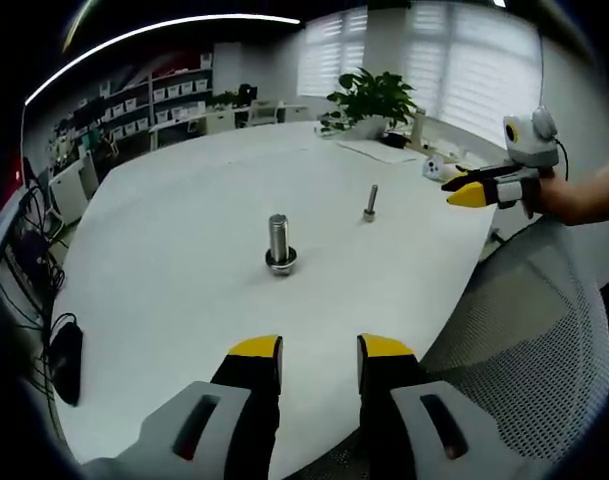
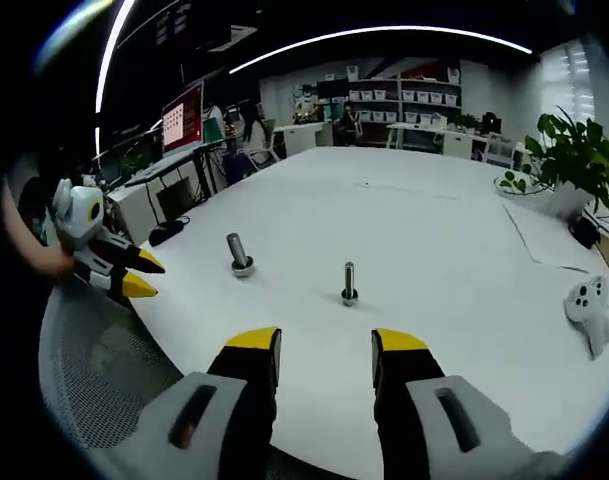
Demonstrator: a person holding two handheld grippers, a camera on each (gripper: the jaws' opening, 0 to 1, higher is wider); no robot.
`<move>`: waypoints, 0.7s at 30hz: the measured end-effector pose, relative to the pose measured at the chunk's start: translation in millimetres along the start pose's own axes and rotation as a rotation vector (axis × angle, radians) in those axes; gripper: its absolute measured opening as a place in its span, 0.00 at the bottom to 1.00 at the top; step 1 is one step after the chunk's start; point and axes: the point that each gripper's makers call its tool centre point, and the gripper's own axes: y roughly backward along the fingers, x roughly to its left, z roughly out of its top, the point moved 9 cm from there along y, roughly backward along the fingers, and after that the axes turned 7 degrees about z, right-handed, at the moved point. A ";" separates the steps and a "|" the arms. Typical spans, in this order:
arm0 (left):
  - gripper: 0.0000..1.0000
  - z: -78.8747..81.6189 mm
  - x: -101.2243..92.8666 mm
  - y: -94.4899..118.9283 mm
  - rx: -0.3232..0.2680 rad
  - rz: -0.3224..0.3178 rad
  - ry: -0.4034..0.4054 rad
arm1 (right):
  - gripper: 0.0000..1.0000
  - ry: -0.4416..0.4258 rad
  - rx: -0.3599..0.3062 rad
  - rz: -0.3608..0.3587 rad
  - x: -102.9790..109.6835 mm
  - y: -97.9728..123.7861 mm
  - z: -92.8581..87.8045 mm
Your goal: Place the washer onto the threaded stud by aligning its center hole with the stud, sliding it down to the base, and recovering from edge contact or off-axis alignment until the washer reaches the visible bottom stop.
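On the white table point(image 1: 184, 300) a thick threaded stud point(image 1: 278, 240) stands upright with a wider metal ring point(image 1: 281, 264) around its foot. A thinner stud point(image 1: 370, 202) stands farther back to the right on a small base. My left gripper point(image 1: 321, 350) is at the near table edge, open and holding nothing. In the right gripper view the thick stud point(image 2: 238, 252) is left of the thin stud point(image 2: 350, 283), and my right gripper point(image 2: 326, 345) is open and holds nothing. Each gripper also appears in the other's view: the right gripper point(image 1: 466, 190) and the left gripper point(image 2: 142, 274).
A mesh office chair point(image 1: 524, 320) sits below the table edge, between the two grippers. A white handheld controller point(image 2: 588, 300) and a sheet of paper point(image 2: 544, 235) lie near a potted plant point(image 2: 574, 150). A black object point(image 1: 64, 358) hangs at the far left table edge. Shelves and desks line the room behind.
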 end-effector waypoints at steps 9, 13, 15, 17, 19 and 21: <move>0.28 0.5 1.4 0.3 -0.009 0.011 0.008 | 0.41 0.012 -0.029 0.035 4.3 -4.8 0.0; 0.28 1.1 0.5 0.1 -0.008 0.016 0.003 | 0.43 0.038 -0.017 0.053 4.9 -5.6 -1.8; 0.28 1.1 0.5 -0.1 -0.009 0.016 0.002 | 0.42 0.048 -0.009 0.057 6.3 -6.3 -2.9; 0.28 0.8 0.6 -0.5 -0.008 0.016 0.007 | 0.43 0.048 0.018 0.058 5.6 -8.4 -6.2; 0.28 1.5 0.3 -0.3 -0.008 0.018 0.004 | 0.42 0.030 0.017 0.061 4.0 -8.1 -7.0; 0.28 1.6 0.1 -0.2 -0.011 0.018 0.004 | 0.42 0.027 0.013 0.054 3.6 -7.2 -6.9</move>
